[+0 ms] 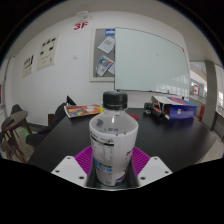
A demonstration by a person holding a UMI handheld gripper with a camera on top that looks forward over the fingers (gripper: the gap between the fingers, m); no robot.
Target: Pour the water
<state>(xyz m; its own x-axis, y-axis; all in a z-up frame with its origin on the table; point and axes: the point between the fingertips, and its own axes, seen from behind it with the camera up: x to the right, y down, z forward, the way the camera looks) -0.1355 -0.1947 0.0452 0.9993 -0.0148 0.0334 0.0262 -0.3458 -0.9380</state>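
Behind everything stands a white wall with a whiteboard (150,62) and some posters, and below it a dark table (70,135) runs across the room with chairs around it. On that table, well beyond the bottle and off to its right, lies a pile of coloured things, perhaps boxes or books (172,107), though they are too small to name with confidence. Closest of all is the bottle (113,143), clear plastic with a dark cap (115,99) and a white label, upright and seemingly lifted clear of the table. The gripper (112,165) has both fingers pressed against the bottle's lower sides, the purple pads (84,158) showing at either flank, so it is clamped firmly on the bottle. As for progress, the pick-up looks done, but the pouring itself has not started: the bottle is not tilted and the cap appears to be on. No cup or glass to receive water shows near the bottle, so a target must be found first.
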